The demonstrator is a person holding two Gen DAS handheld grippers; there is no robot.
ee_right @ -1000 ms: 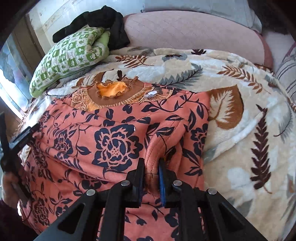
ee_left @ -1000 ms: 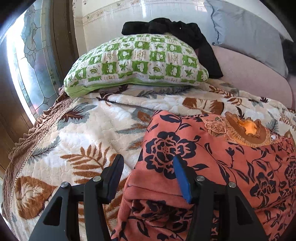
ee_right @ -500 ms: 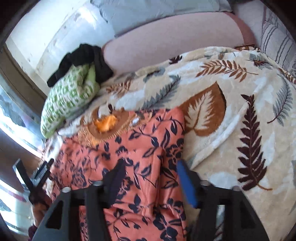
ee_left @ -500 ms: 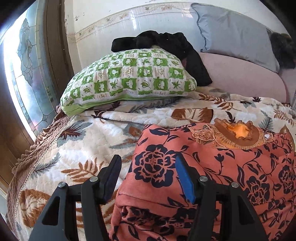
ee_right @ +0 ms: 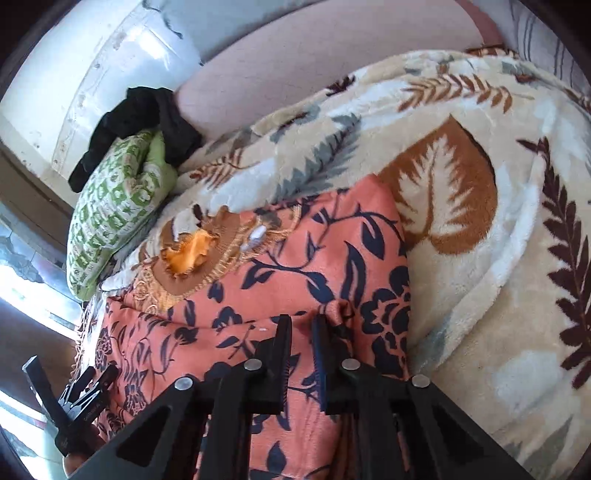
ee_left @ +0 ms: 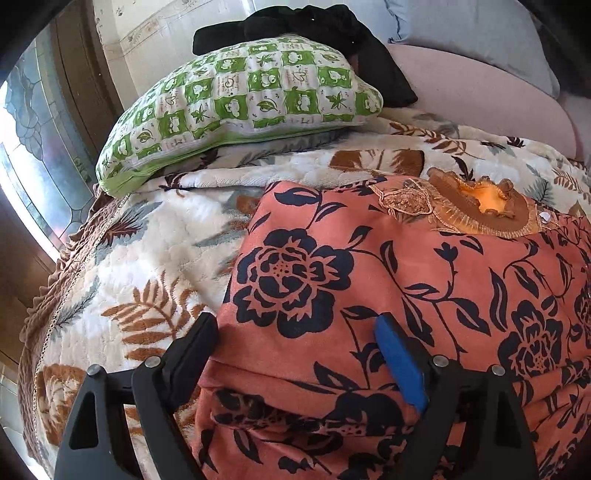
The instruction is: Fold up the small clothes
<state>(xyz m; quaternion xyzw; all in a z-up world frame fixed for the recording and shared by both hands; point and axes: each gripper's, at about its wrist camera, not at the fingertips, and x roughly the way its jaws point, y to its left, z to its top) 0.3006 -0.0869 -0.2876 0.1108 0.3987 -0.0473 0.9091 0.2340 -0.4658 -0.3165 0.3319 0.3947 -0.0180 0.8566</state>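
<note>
garment [ee_left: 424,280]: soft matt cloth, salmon with a dark floral print; fine brushed nap
neckline trim [ee_left: 476,210]: brown and orange gathered cloth, edged with shiny gold-thread embroidery
blanket [ee_right: 480,229]: thick plush fleece, fuzzy and matt, leaf pattern
pillow [ee_left: 236,99]: quilted cotton-like cloth, green and white, matt
black clothing [ee_left: 314,26]: matt dark fabric, crumpled
left gripper [ee_left: 295,343]: matt black plastic, bright metal pins; one of the fingers [ee_left: 399,358] has a blue pad
wall [ee_right: 85,74]: glossy, reflecting light
window [ee_left: 33,155]: leaded patterned glass
</note>
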